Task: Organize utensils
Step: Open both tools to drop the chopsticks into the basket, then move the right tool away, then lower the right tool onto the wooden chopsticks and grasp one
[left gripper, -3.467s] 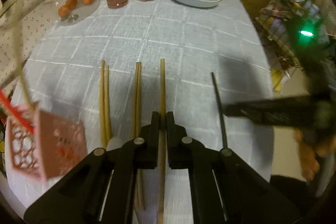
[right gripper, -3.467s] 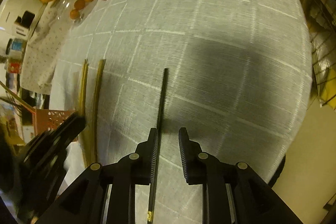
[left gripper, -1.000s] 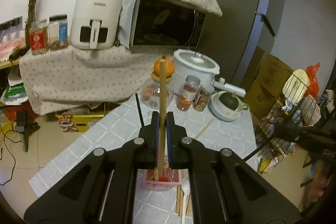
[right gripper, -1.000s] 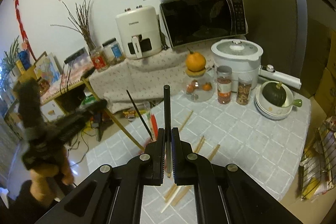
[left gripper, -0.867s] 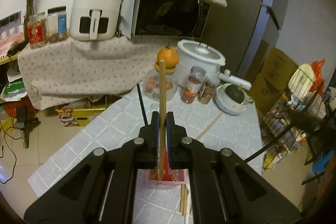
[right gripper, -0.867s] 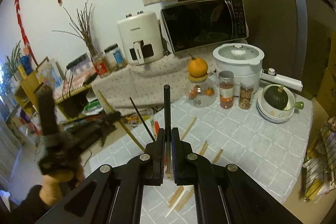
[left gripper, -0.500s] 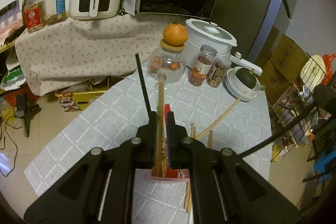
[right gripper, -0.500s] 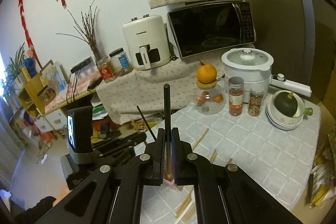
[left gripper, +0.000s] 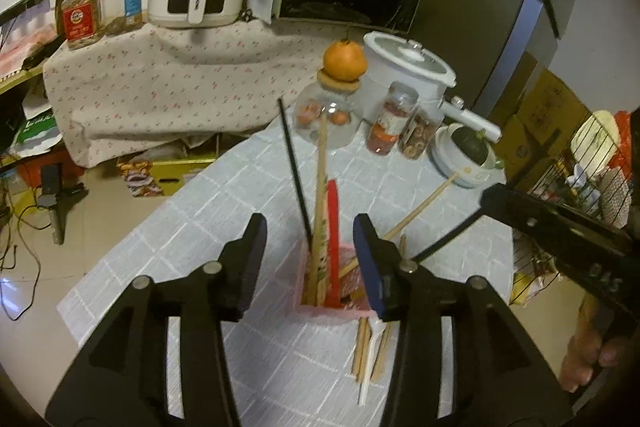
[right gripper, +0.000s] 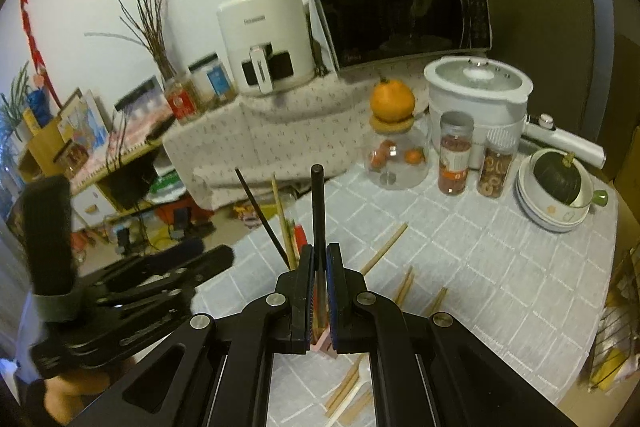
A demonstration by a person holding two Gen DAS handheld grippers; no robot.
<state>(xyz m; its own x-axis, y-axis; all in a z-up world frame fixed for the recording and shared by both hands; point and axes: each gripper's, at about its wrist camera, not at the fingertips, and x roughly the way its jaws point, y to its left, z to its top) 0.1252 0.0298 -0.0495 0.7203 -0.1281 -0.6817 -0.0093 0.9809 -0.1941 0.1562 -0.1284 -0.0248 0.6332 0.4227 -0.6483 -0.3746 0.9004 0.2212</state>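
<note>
The pink holder [right gripper: 322, 341] is almost wholly hidden behind the right gripper [right gripper: 319, 291]; the black chopstick's [right gripper: 317, 211] lower end disappears between its jaws.

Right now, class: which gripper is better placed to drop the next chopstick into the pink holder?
Right gripper: shut on the black chopstick, above the pink holder. Left gripper: jaws open, empty.

The right gripper [right gripper: 318, 259] jaws pinch an upright black chopstick [right gripper: 317, 203]. Wooden chopsticks [right gripper: 384, 247] lie on the table [right gripper: 520, 267] just beyond.
</note>
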